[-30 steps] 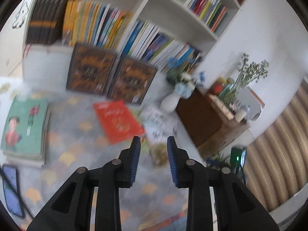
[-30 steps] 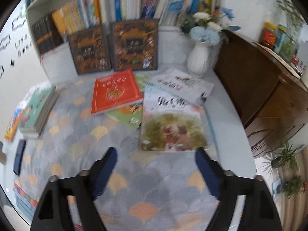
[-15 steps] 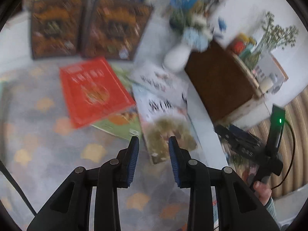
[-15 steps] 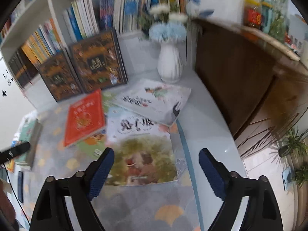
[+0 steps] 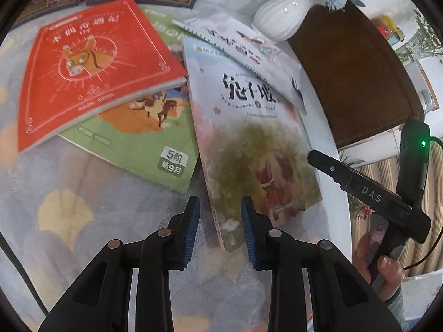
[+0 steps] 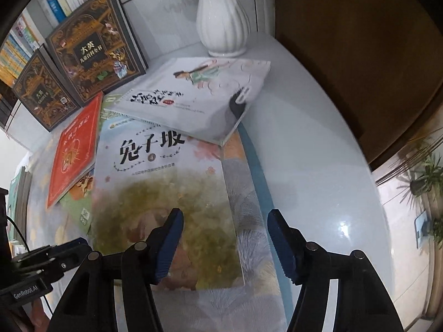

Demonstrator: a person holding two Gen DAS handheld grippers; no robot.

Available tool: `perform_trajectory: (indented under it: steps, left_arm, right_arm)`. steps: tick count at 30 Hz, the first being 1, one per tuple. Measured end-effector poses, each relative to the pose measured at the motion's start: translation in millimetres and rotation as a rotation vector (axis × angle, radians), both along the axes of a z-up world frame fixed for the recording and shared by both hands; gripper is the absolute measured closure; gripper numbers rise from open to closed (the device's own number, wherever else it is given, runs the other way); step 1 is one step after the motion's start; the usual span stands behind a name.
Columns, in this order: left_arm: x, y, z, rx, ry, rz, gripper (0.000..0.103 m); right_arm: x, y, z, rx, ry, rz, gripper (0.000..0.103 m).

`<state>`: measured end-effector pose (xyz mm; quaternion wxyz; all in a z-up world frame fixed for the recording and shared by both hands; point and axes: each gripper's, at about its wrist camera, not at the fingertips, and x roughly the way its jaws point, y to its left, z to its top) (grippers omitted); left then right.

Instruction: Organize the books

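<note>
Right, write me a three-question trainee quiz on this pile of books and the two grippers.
1. True or false: the red book lies partly on the green book.
2. Which book sits beneath both grippers? A) the rabbit book B) the red book C) a dark hardcover
3. Fill in: the white vase stands ____.

Key
1. True.
2. A: the left gripper straddles its near corner, the right gripper its right edge, both open.
3. Upright.

Left gripper [image 5: 220, 222] and right gripper [image 6: 224, 242]: black plastic arms, blue ribbed pads, silver screws. Bare-skinned hand [image 5: 387, 269], striped cuff, black cable.
</note>
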<state>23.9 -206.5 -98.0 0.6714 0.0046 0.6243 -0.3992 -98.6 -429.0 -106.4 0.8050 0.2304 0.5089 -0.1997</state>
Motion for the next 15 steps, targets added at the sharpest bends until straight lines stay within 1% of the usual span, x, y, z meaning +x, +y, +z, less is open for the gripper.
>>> perform_trajectory:
  steps: [4,6,8,9,10,12,14,15]
  left_arm:
    - [-3,-3,-7,-0.006,0.014,-0.01,0.076]
    - [-3,-5,-8,-0.021,0.02,-0.012,0.076]
    - [-4,-9,-11,-0.043,0.041,-0.033,0.077]
    - [-8,-9,-8,-0.037,0.019,-0.05,0.077]
    - [-12,-8,-5,-0.036,-0.01,-0.071,0.077]
    - [-24,1,6,-0.054,-0.06,-0.108,0.077]
    - [-34,14,13,-0.071,-0.064,-0.132,0.078]
    - [-40,23,16,-0.077,-0.058,-0.141,0.078]
  right_arm:
    - [4,0,-15,0.069,0.012,-0.001,0.043]
    - [3,3,-16,0.057,0.015,0.004,0.043]
    - [1,8,-12,0.088,-0.002,0.023,0.043]
    - [0,12,-10,0.097,-0.005,0.029,0.041]
    - [-1,18,-7,0.077,0.01,0.036,0.041]
    - [0,38,-1,0.016,0.052,0.085,0.041]
    - [-5,56,4,0.001,0.051,0.129,0.041]
    - [-10,67,6,0.022,0.045,0.155,0.041]
